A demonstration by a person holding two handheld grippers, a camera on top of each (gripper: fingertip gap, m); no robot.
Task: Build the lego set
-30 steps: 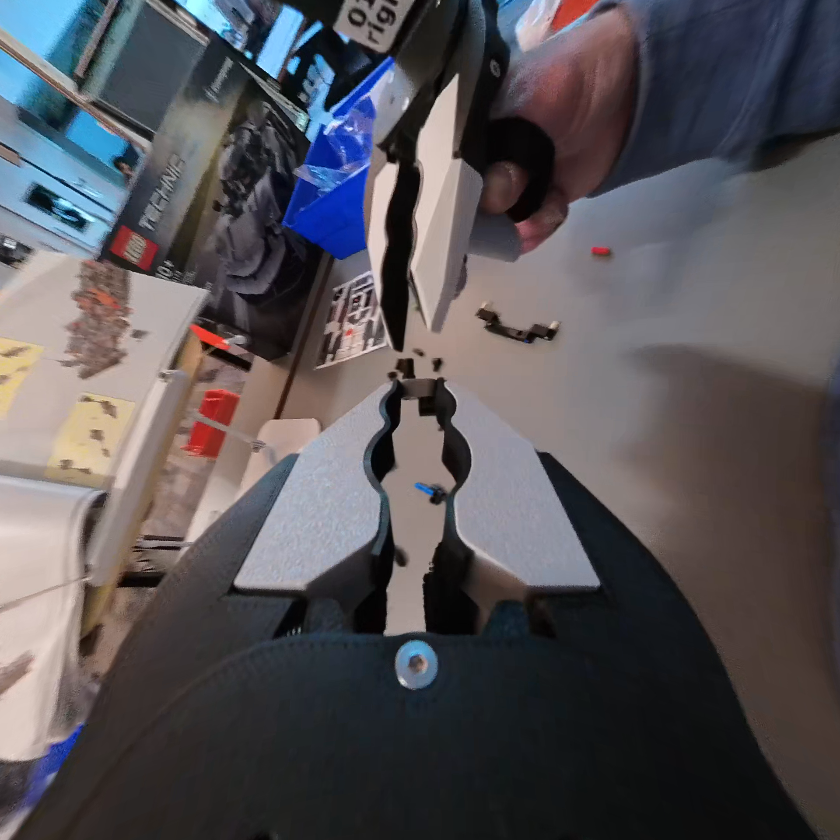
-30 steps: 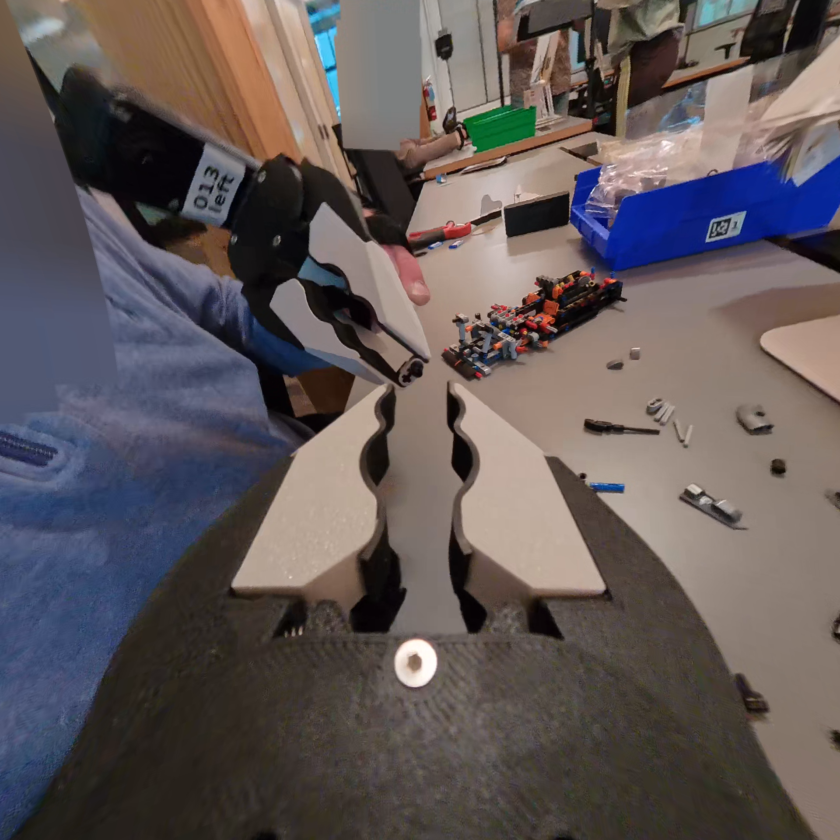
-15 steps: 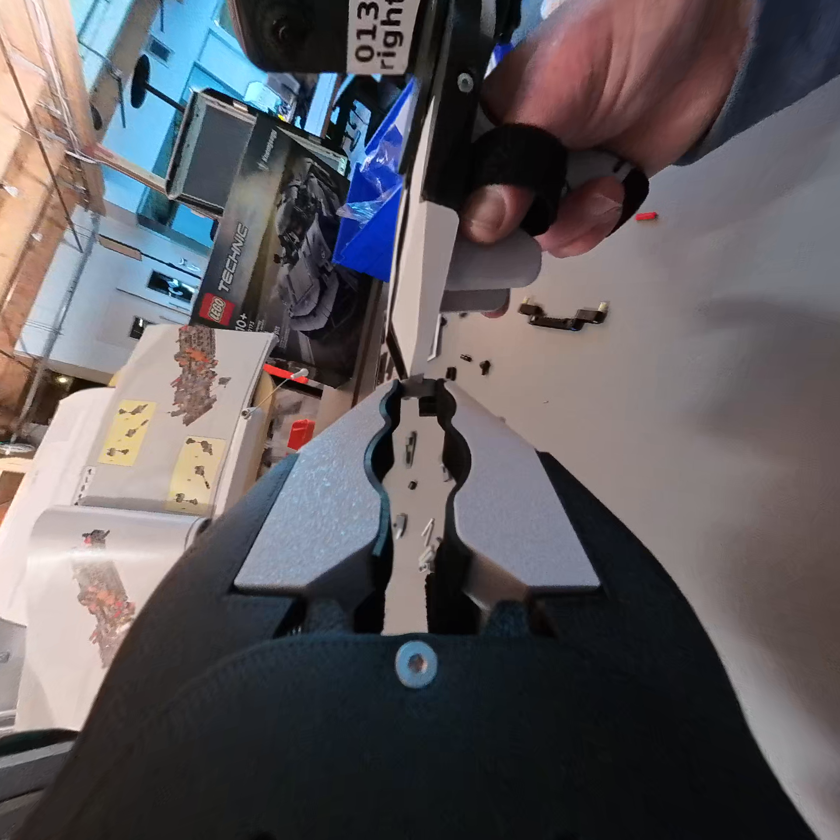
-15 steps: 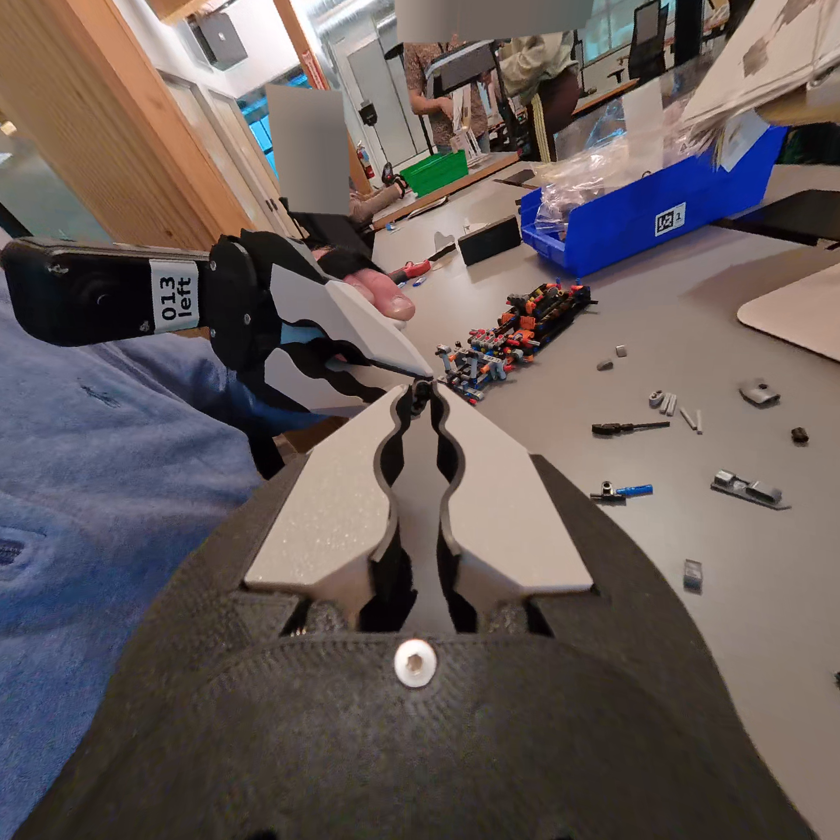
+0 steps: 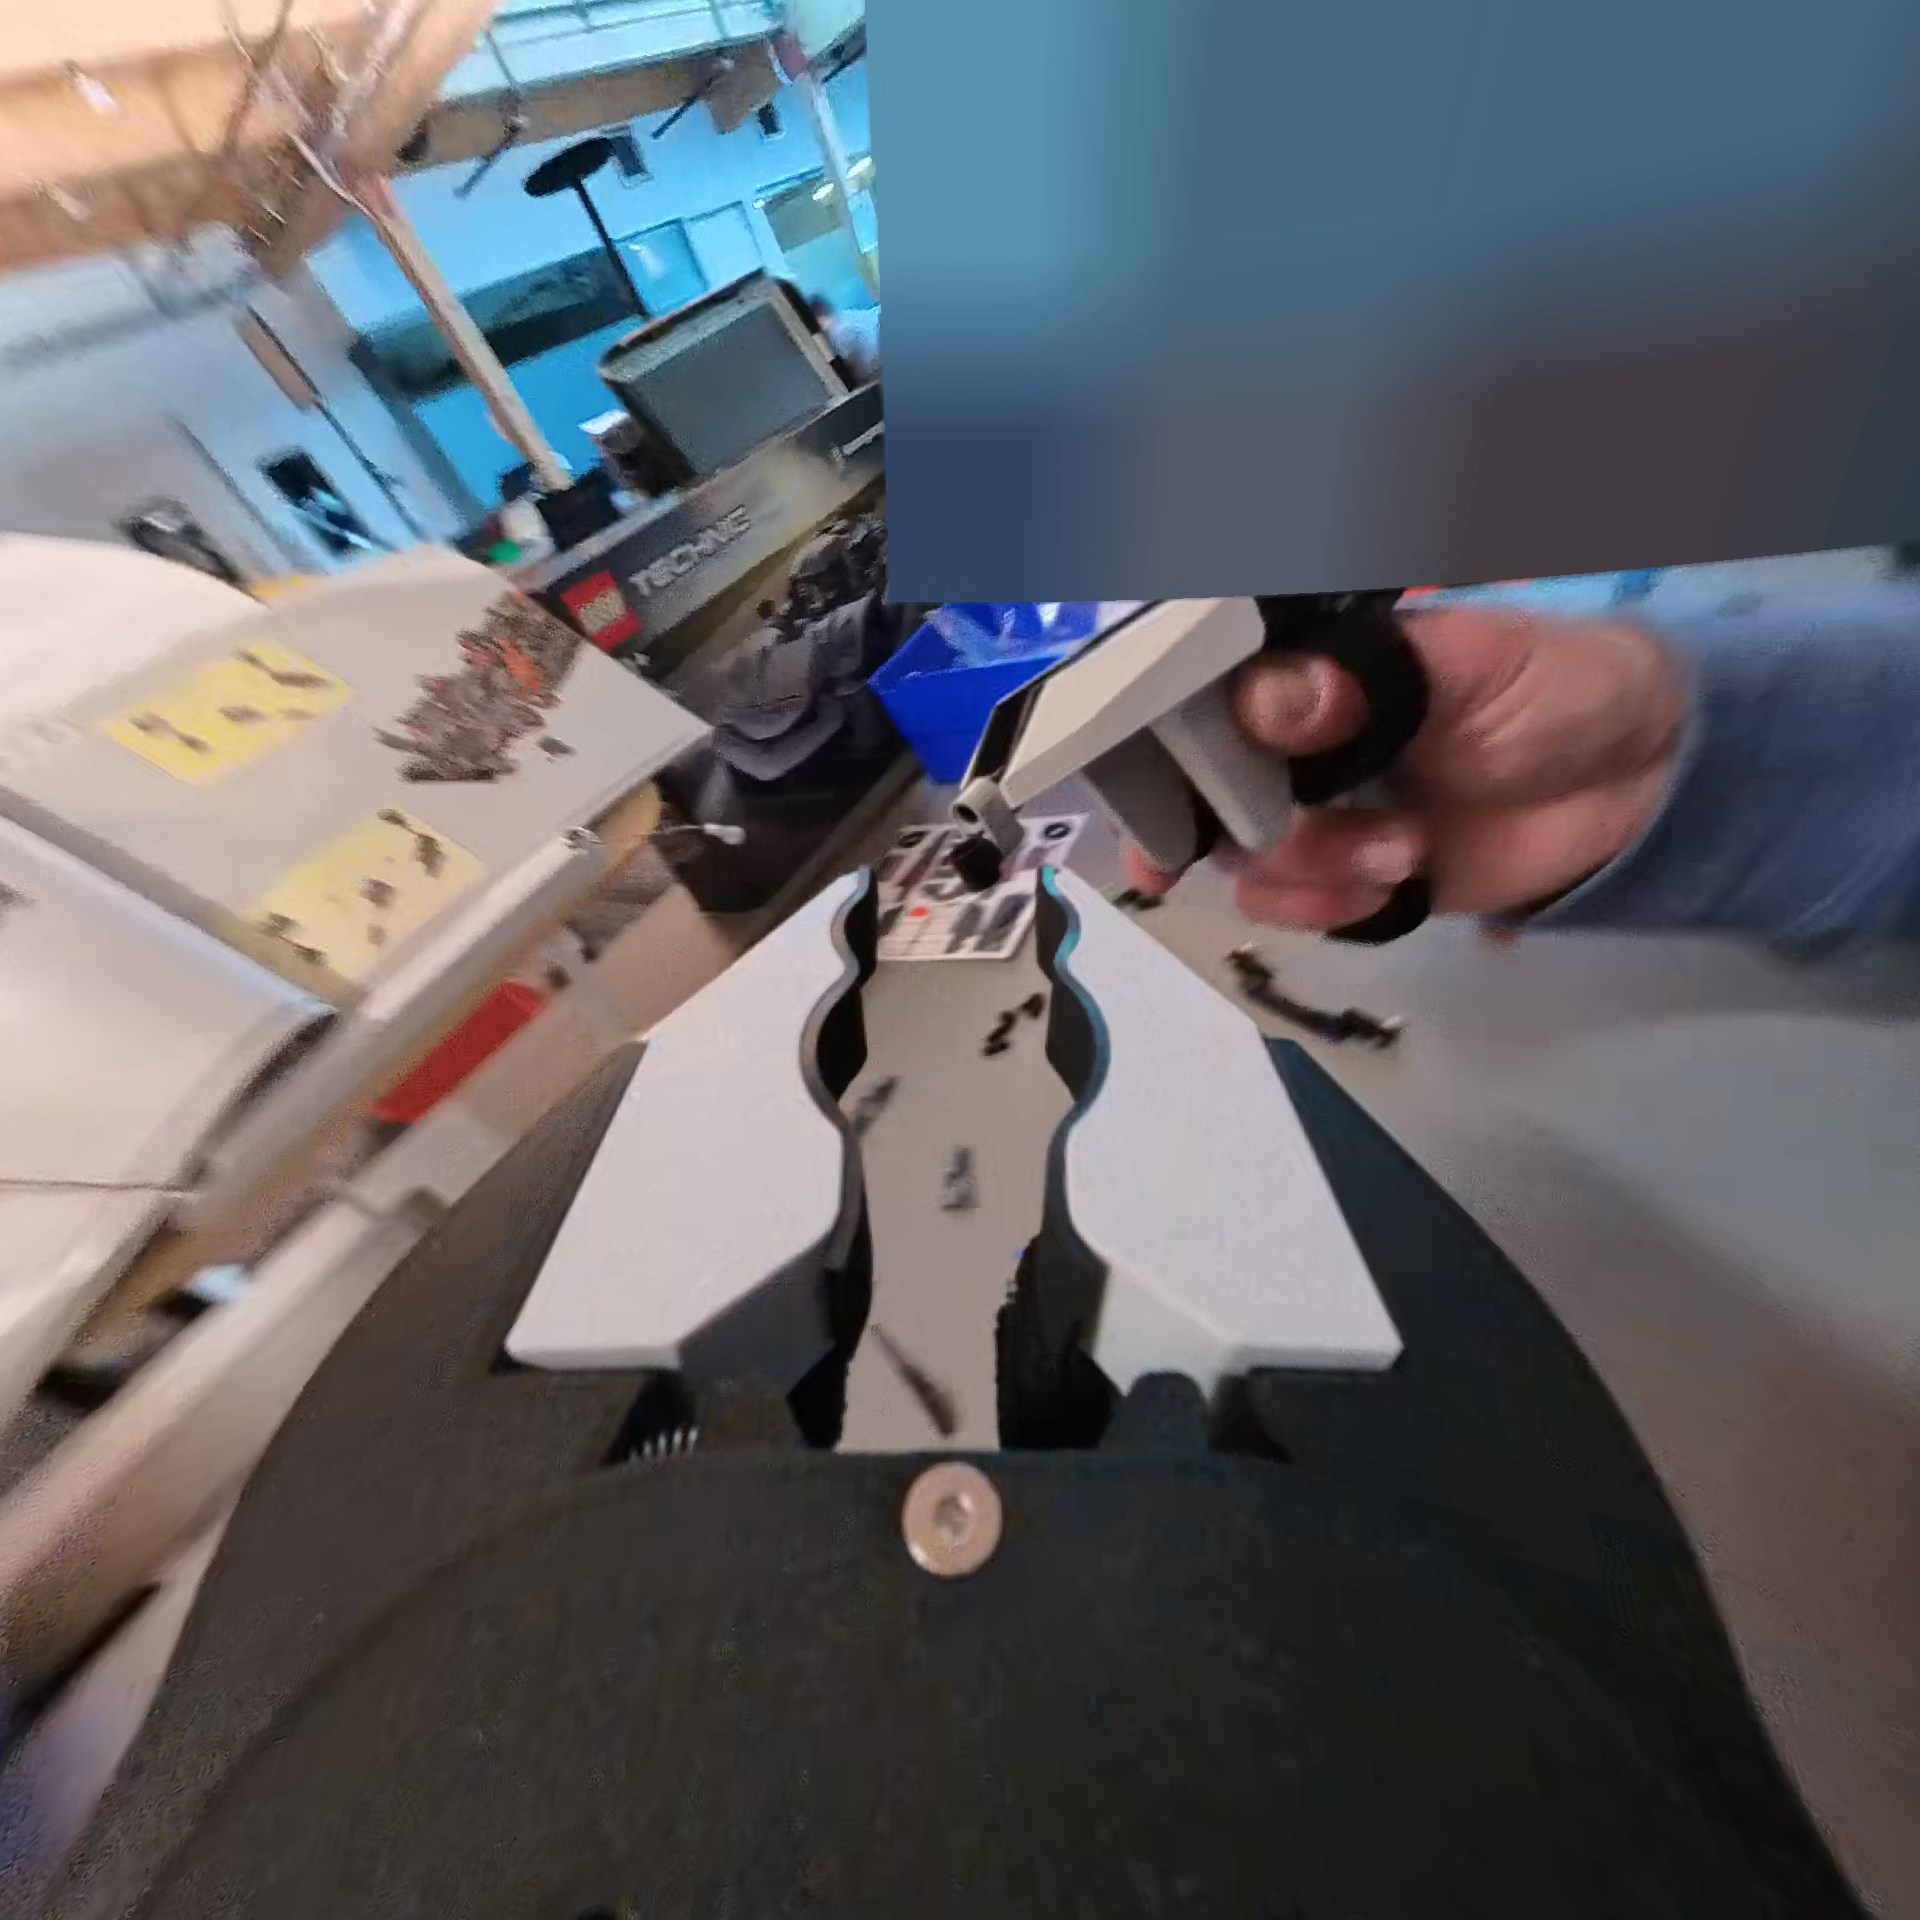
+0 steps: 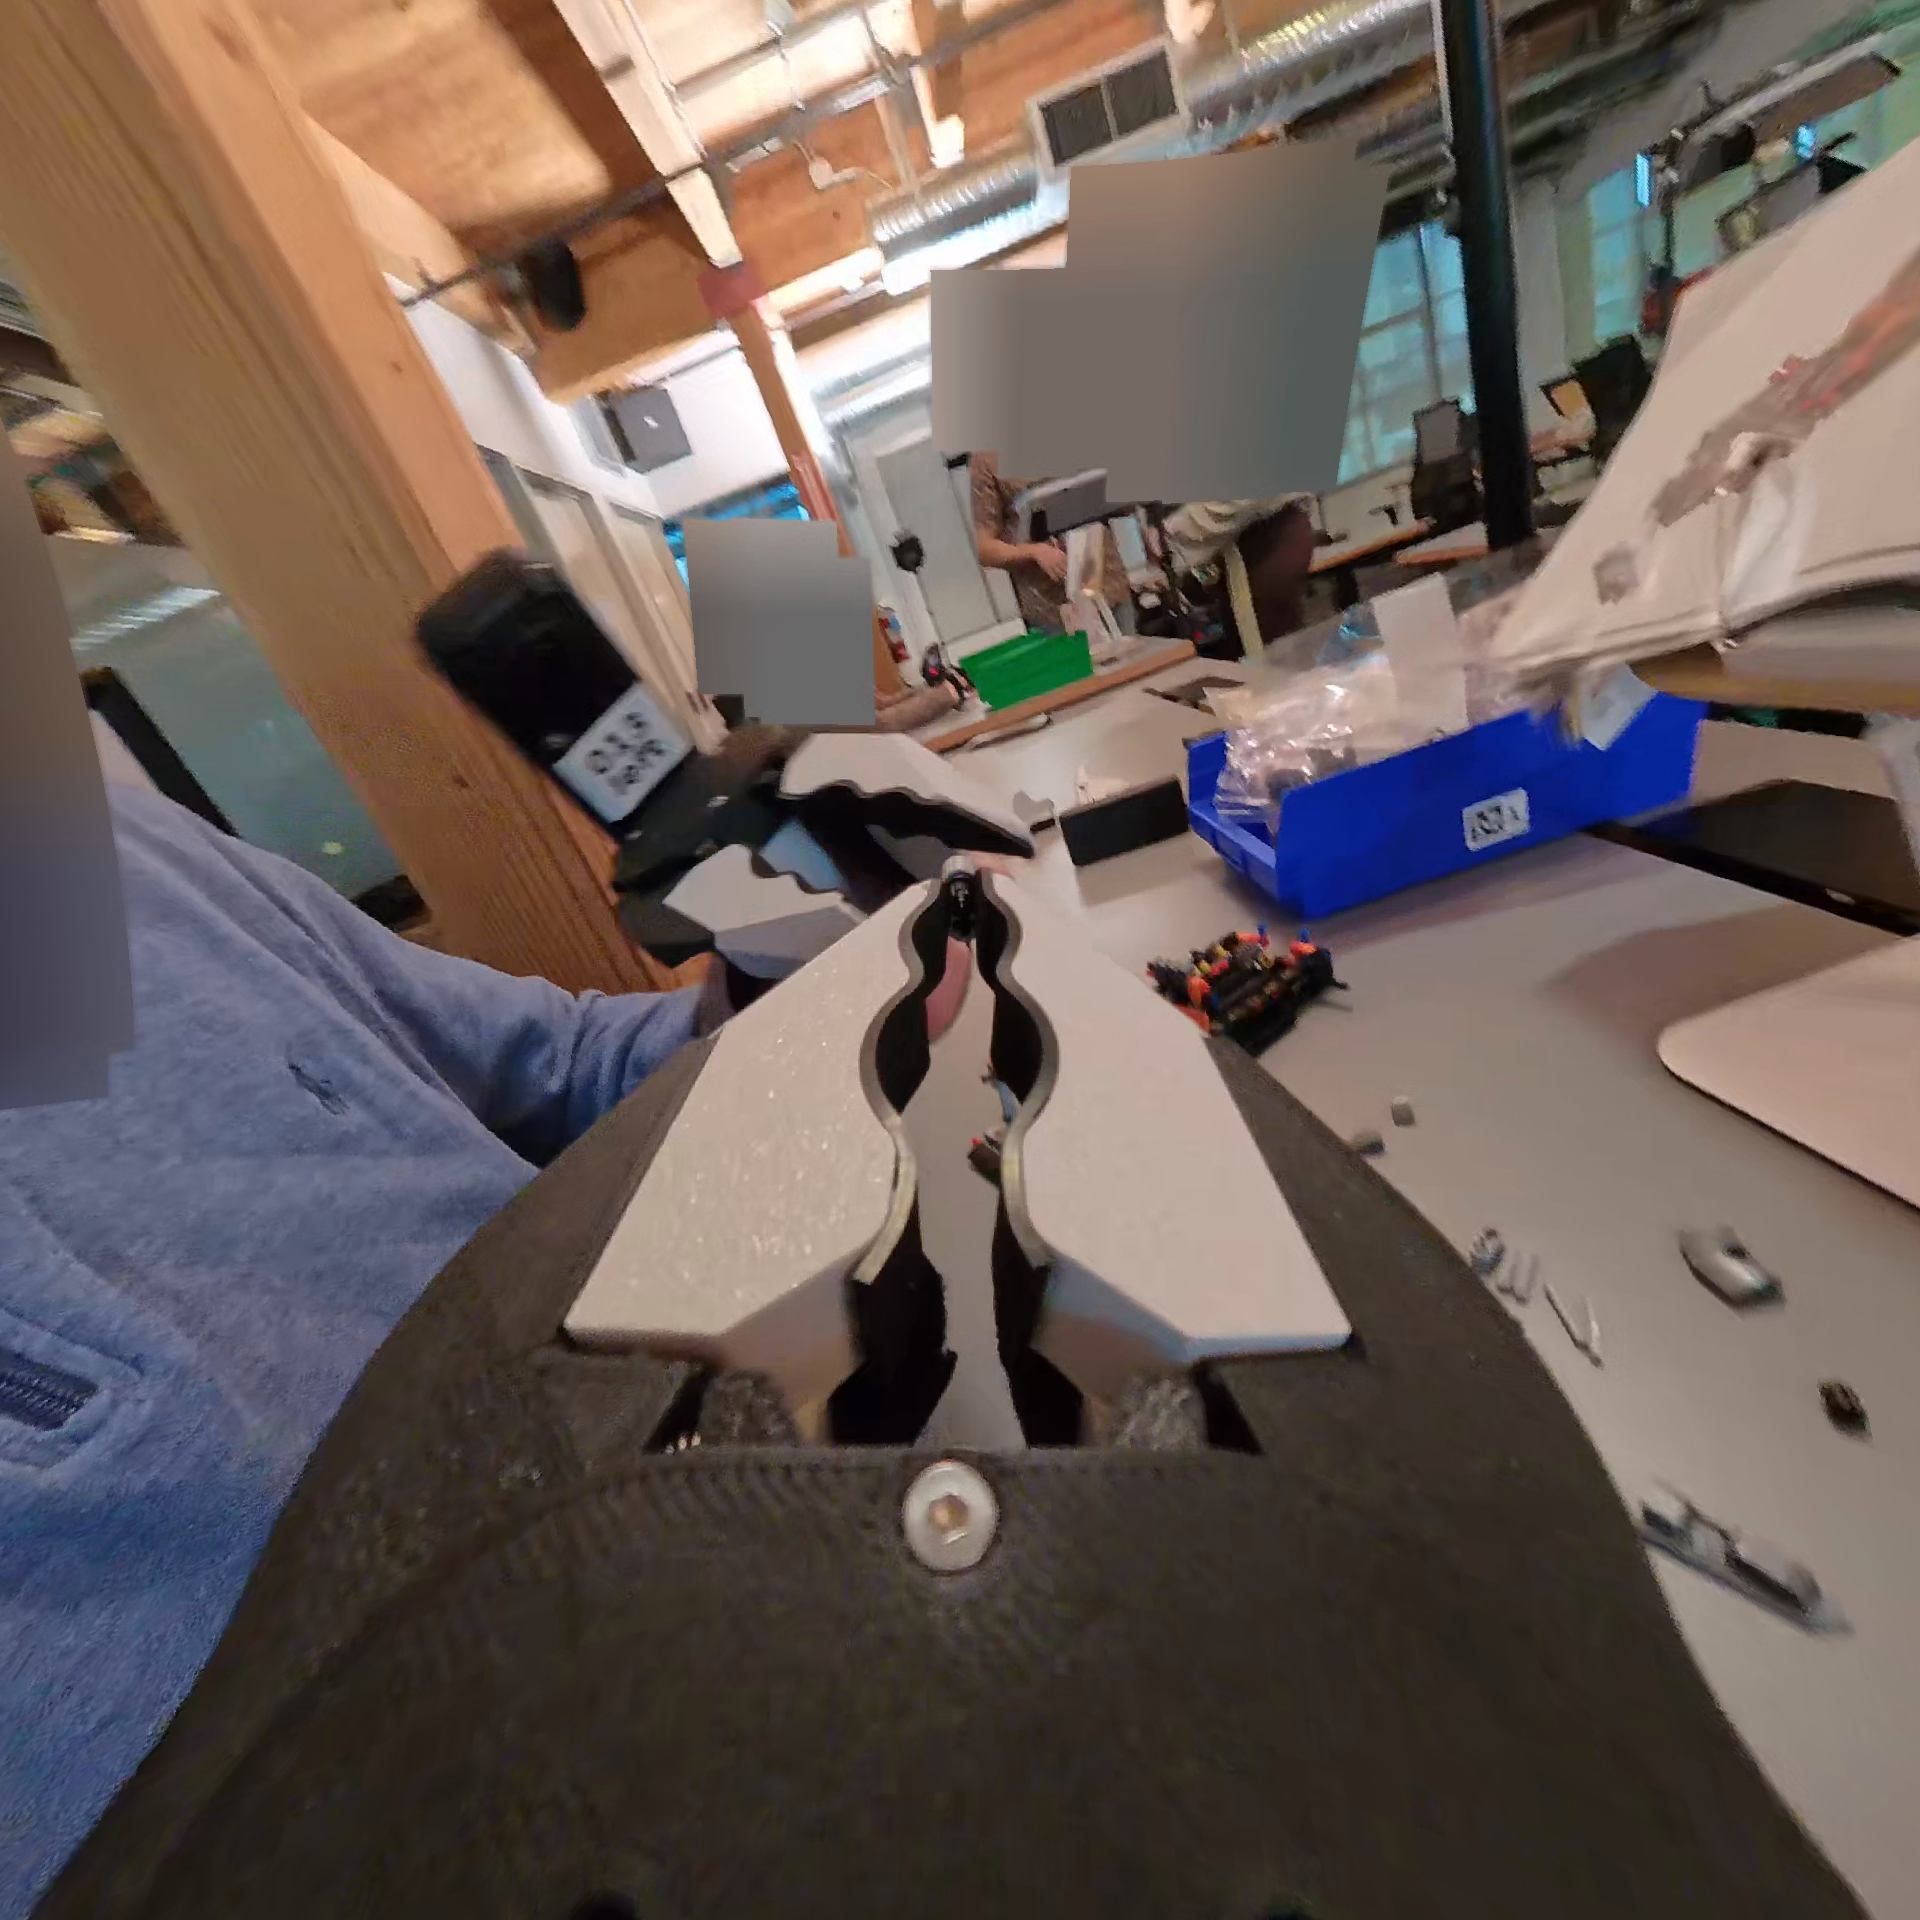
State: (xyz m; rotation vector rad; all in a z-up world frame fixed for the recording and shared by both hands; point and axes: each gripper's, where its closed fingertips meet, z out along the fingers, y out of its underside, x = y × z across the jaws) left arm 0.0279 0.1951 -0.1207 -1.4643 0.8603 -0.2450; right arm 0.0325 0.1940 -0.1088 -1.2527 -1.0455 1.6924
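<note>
My right gripper (image 6: 961, 883) is shut on a small grey and black lego piece (image 6: 958, 906), pinched at its fingertips above the grey table (image 6: 1507, 1039). The left wrist view shows the same piece (image 5: 982, 821) hanging from the right gripper's tips (image 5: 1000, 777), with a hand on the grip behind. My left gripper (image 5: 956, 894) is open with nothing between its fingers. It sits just below and short of the piece. In the right wrist view its fingers (image 6: 894, 774) stand spread apart behind the piece.
A partly built lego model (image 6: 1247, 982) lies on the table. A blue bin (image 6: 1455, 821) holds bags of parts. Loose pieces (image 6: 1725, 1268) lie to the right. An instruction booklet (image 5: 312, 748), the set box (image 5: 707, 582) and a sticker sheet (image 5: 951, 920) lie ahead of the left gripper. The tips of both grippers are at nearly the same place.
The piece passed from left to right. My right gripper closed on the piece held by the left, then the left opened and drew back from it.
</note>
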